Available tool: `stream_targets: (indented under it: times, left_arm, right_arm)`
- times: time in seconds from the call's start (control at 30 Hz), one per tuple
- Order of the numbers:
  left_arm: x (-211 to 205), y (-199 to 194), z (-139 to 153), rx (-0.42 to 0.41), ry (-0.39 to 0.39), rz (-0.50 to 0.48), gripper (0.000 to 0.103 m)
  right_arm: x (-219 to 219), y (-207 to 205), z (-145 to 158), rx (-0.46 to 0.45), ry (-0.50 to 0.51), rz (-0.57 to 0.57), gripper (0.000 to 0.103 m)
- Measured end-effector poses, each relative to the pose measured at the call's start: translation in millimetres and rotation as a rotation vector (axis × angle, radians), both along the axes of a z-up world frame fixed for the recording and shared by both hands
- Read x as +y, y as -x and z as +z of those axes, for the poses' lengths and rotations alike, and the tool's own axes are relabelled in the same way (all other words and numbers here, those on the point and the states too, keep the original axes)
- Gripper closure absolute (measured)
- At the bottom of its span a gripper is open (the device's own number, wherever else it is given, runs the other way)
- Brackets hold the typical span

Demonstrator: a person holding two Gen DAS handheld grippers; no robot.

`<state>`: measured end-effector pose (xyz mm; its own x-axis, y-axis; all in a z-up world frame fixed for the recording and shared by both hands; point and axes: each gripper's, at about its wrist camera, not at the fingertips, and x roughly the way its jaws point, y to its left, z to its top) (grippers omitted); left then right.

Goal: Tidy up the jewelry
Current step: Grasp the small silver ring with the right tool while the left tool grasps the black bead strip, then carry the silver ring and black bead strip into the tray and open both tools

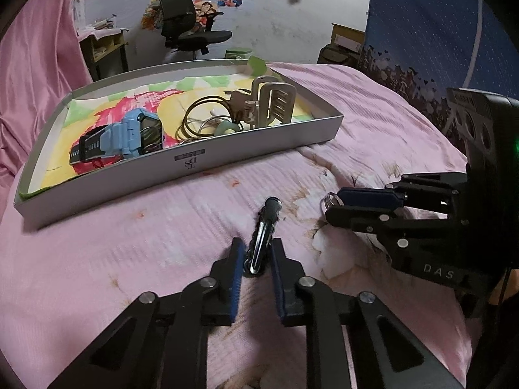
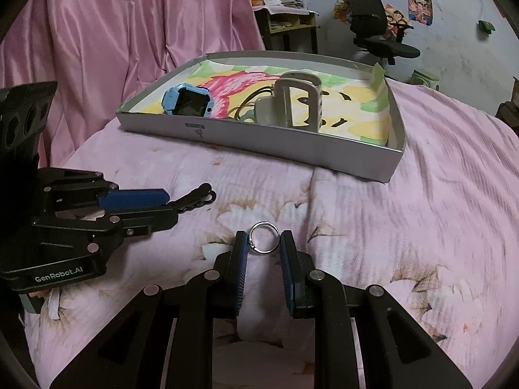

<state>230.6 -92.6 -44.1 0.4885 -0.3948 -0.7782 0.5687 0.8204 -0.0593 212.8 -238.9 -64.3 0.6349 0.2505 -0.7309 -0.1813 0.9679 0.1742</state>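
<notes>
Left gripper point(image 1: 256, 256) fingers clamp a black metal hair clip point(image 1: 264, 230) above the pink bedspread point(image 1: 129, 259); right gripper point(image 2: 264, 243) fingers pinch a silver ring point(image 2: 264, 237); grey cardboard tray point(image 1: 227, 159) sits beyond.

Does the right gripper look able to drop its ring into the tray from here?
Probably yes. The right gripper is shut on the silver ring, and only bare pink bedding lies between it and the open-topped tray; nothing blocks the near wall.
</notes>
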Motion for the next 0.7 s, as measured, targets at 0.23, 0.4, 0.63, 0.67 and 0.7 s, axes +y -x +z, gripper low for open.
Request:
stream_targets:
  times: [0.23,0.4,0.63,0.67,0.7]
  left_arm:
    - [2.0,0.3,1.3,-0.005,0.018,0.004,0.091]
    - [6.6,2.2,6.9,-0.021,0.050,0.018,0.091]
    - [16.7,0.6,26.5,-0.084,0.138,0.081,0.091]
    - [17.3,-0.5,28.6,-0.094,0.145,0.092,0.091]
    - [18.7,-1.7,32.2,-0.113,0.156,0.113,0.091]
  right_arm:
    - [-1.4,-0.8,-0.3,-0.002,-0.014,0.000,0.085]
    - [-3.0,1.7,3.8,-0.040,-0.036,0.015,0.085]
    - [-4.0,2.7,20.0,-0.145,-0.060,0.012,0.085]
    - [-4.9,1.6,21.7,-0.154,-0.064,0.007,0.085]
    - [-7.4,-0.1,24.8,-0.175,-0.074,-0.006,0.085]
